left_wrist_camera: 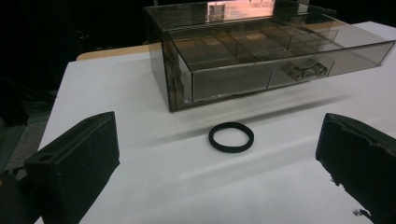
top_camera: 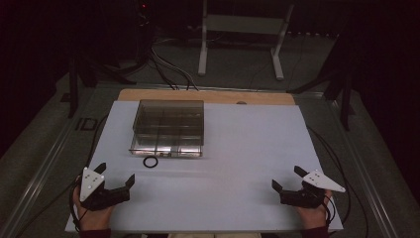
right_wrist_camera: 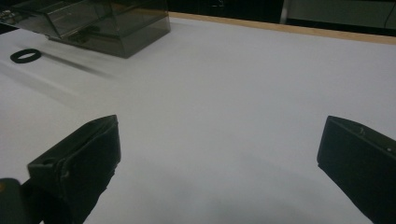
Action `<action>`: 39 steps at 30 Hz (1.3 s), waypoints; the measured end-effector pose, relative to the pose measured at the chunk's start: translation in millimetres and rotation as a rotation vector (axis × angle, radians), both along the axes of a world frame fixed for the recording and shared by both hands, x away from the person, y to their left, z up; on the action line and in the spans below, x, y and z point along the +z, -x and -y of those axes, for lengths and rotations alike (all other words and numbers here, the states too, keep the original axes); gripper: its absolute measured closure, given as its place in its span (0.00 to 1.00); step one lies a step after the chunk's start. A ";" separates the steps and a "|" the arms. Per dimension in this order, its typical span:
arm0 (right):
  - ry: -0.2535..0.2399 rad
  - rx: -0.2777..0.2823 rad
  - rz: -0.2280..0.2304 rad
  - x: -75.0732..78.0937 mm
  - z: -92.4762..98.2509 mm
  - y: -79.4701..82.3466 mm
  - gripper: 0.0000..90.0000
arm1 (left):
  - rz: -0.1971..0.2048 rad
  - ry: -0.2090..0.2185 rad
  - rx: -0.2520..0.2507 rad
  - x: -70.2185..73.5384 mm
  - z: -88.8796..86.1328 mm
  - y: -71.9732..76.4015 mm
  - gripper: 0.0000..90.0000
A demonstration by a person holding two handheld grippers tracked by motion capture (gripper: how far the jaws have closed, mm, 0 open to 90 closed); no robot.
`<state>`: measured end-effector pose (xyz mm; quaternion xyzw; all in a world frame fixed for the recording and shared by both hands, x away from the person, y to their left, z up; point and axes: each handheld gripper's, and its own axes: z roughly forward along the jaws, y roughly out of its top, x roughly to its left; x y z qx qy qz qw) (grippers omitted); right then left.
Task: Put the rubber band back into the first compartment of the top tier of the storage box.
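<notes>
Jaws wide on both our left gripper [top_camera: 116, 177] and right gripper [top_camera: 286, 179], nothing held; black ring [left_wrist_camera: 231, 137] lies on bench [top_camera: 237, 148] just before clear organizer box [top_camera: 169, 126].

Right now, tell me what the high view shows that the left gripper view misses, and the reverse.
High view alone: both hands, left and right, the right gripper, open, the floor cables and a white frame beyond the table. Left gripper view alone: the box's drawer handle and its inner dividers up close. Shared: the clear box, the black ring lying in front of it, the white table, and the left gripper with fingers wide apart, holding nothing.
</notes>
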<state>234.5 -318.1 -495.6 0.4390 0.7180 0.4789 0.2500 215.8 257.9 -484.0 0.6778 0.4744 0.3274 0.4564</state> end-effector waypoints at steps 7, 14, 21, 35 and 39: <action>0.011 -0.006 0.004 -0.2 -1.5 -0.1 0.00 | -0.001 -0.006 0.002 0.0 0.3 0.5 0.01; 0.026 -0.003 0.007 -1.1 -4.6 -1.2 0.00 | 0.002 -0.021 0.013 0.5 5.1 0.1 0.01; 0.024 -0.006 0.012 -0.6 -4.3 -1.2 0.00 | 0.013 -0.014 0.009 0.2 6.2 -1.0 0.01; 0.027 -0.008 0.013 -1.4 -6.3 -2.4 0.00 | -0.047 -0.019 0.008 0.2 13.0 -15.2 0.01; 0.025 -0.007 0.013 -1.4 -6.5 -2.6 0.00 | -0.059 -0.026 0.009 -2.4 16.2 -20.1 0.01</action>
